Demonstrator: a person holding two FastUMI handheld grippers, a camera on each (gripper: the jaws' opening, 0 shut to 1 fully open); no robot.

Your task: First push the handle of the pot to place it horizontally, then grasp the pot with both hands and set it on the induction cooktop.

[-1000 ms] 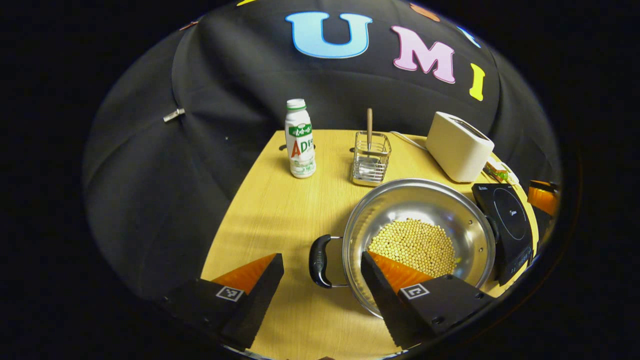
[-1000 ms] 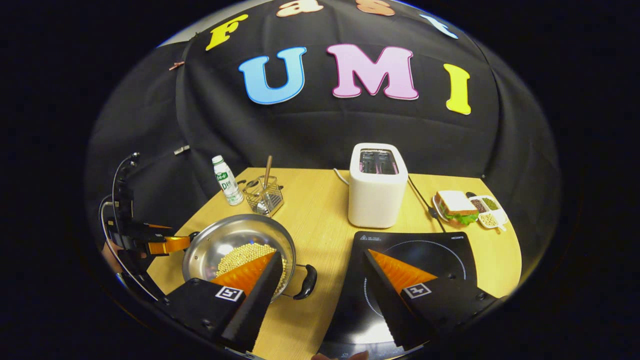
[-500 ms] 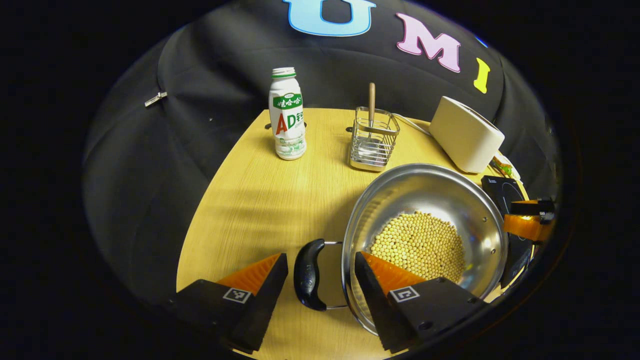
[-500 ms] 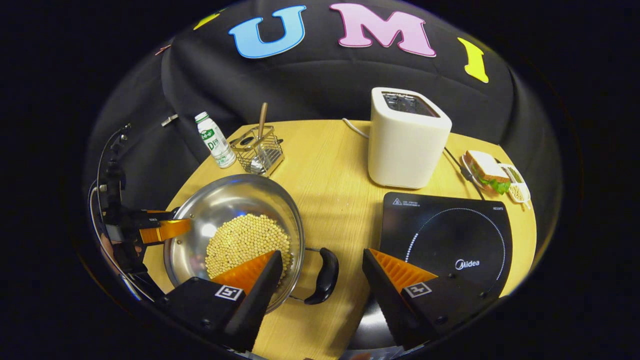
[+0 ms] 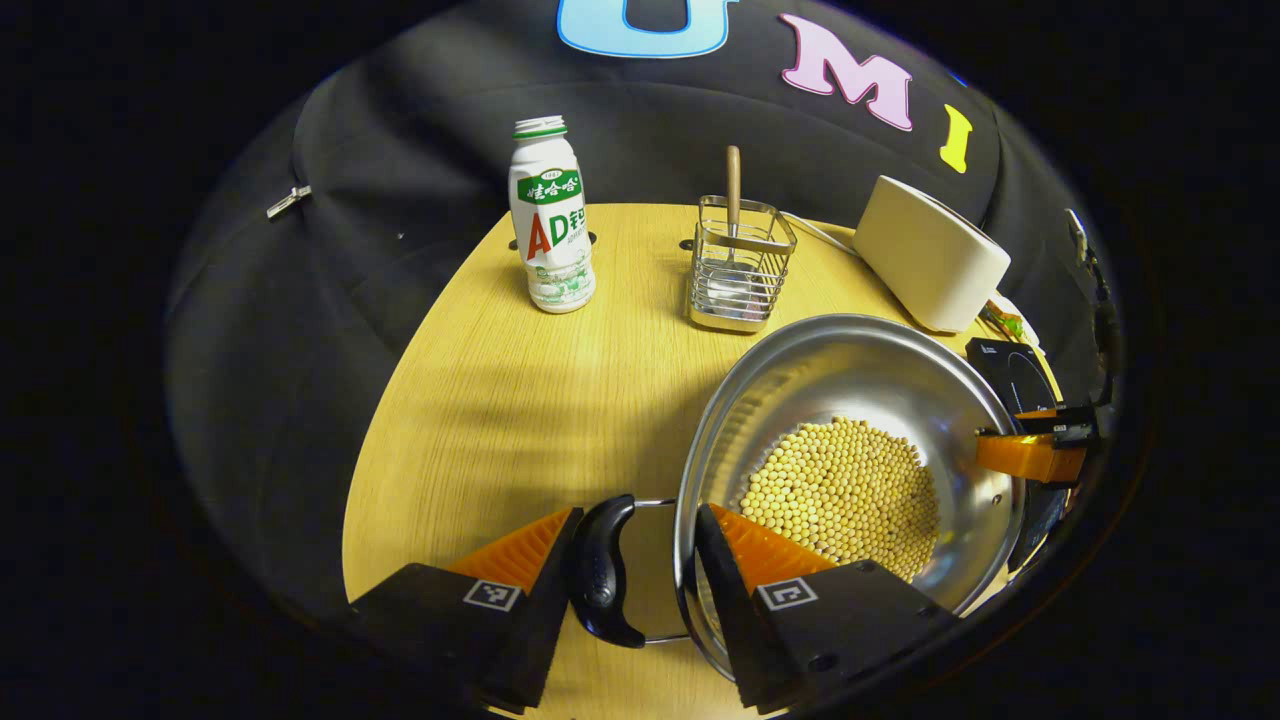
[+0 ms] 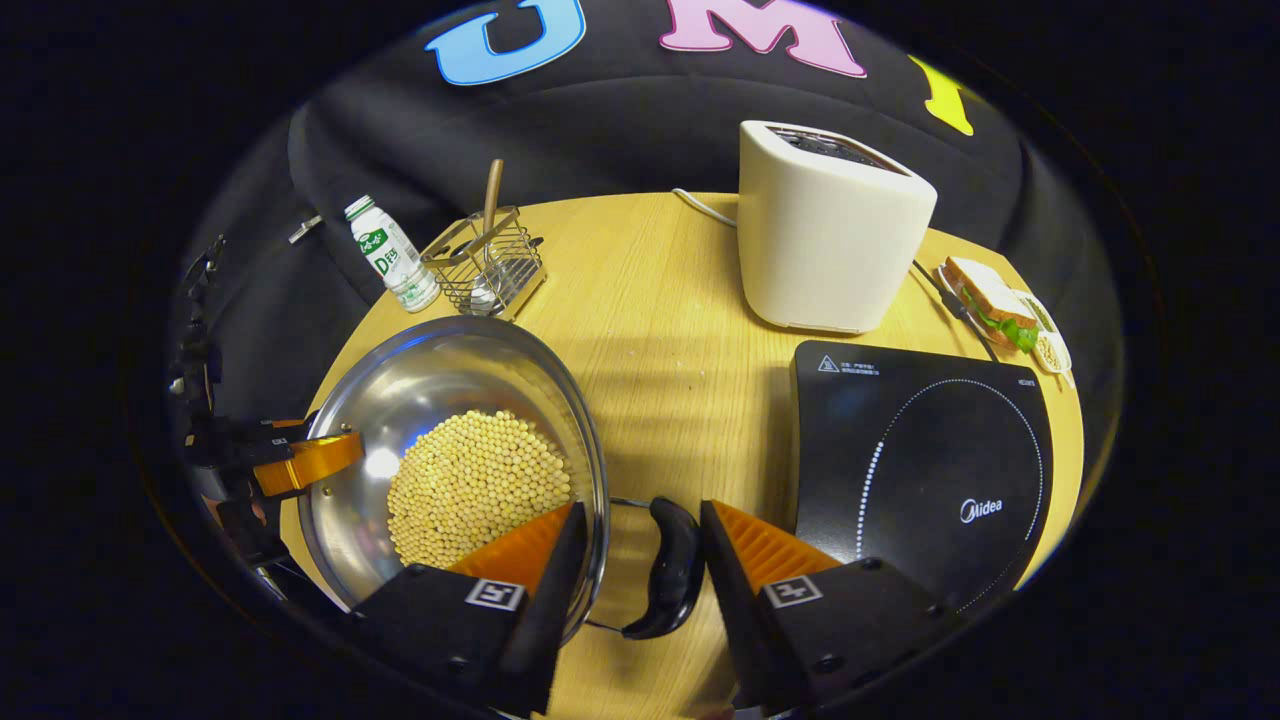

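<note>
Left gripper view | pot point(image 5: 850, 440) upright | black handle point(image 5: 600, 572) horizontal, sideways

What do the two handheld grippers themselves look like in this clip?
Both the left gripper and the right gripper have two wedge-shaped fingers with ribbed inner pads, each mounted on a blocky base bearing a small square tag. Thin dark cables trail behind each.

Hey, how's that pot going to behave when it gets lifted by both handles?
The pot looks like rigid steel, so it shouldn't flex. The heap of beans probably adds weight and may slide if it tilts. Its handles hang on thin wire loops, so the pot might swing unless both sides rise level.
</note>
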